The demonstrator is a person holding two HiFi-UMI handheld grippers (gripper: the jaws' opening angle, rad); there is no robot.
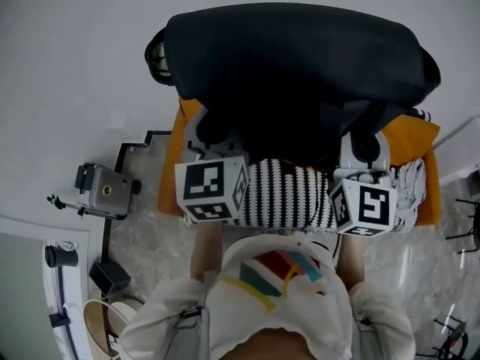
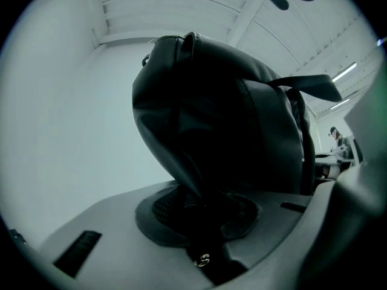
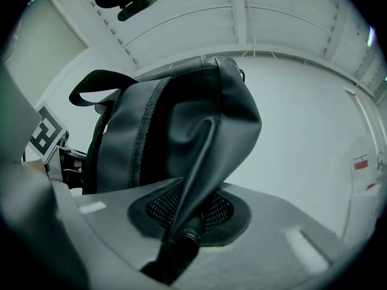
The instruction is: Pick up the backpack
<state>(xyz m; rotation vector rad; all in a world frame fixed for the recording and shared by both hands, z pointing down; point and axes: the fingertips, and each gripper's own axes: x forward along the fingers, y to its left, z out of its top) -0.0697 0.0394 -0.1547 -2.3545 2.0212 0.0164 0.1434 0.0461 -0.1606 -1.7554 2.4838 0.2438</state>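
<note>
The black backpack hangs in the air in front of me, held up between both grippers. My left gripper is shut on a fold of the backpack's left side; in the left gripper view the dark fabric is pinched between the jaws and the bag bulges above. My right gripper is shut on the right side, where a ridge of fabric runs down into its jaws and the backpack fills the middle, a strap loop showing at its left.
Below the bag lie an orange cushion and a black-and-white zigzag cloth. A small camera on a stand sits at the left on the pale speckled floor. White walls and ceiling surround the bag in both gripper views.
</note>
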